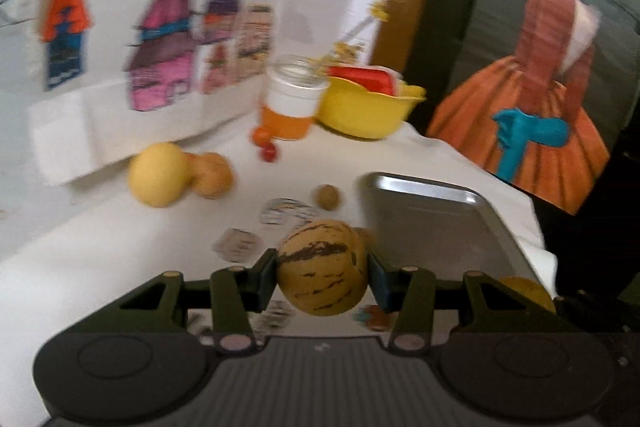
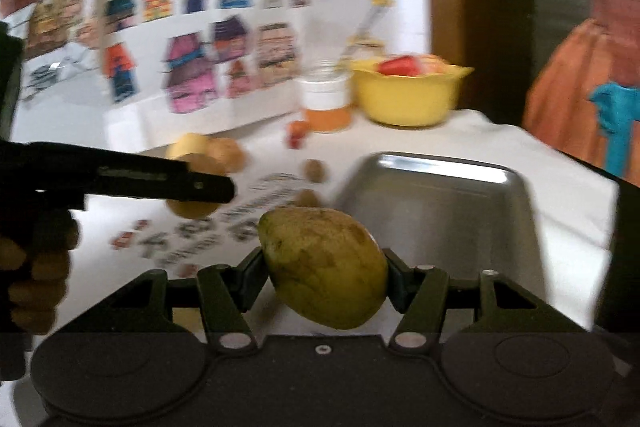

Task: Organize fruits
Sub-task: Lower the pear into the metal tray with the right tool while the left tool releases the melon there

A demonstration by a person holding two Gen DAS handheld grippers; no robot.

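Yellow striped fruit (image 1: pixel 322 267) fills your left gripper (image 1: pixel 322 269), jaws pinching its sides; the right gripper (image 2: pixel 326 269) clamps a green mango (image 2: pixel 324 267). Both hang just before the steel tray (image 2: pixel 440 195). Round skins could slip, rolling off the table (image 1: pixel 120 227).

Both the left gripper (image 1: pixel 323 277) and right gripper (image 2: pixel 325 277) are black, with ribbed grey bases, round pivot pins and blue-black pads.

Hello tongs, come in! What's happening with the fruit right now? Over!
Left tongs shut on striped melon. Right tongs shut on mango. Metal tray just ahead, nothing in it. Path clear.
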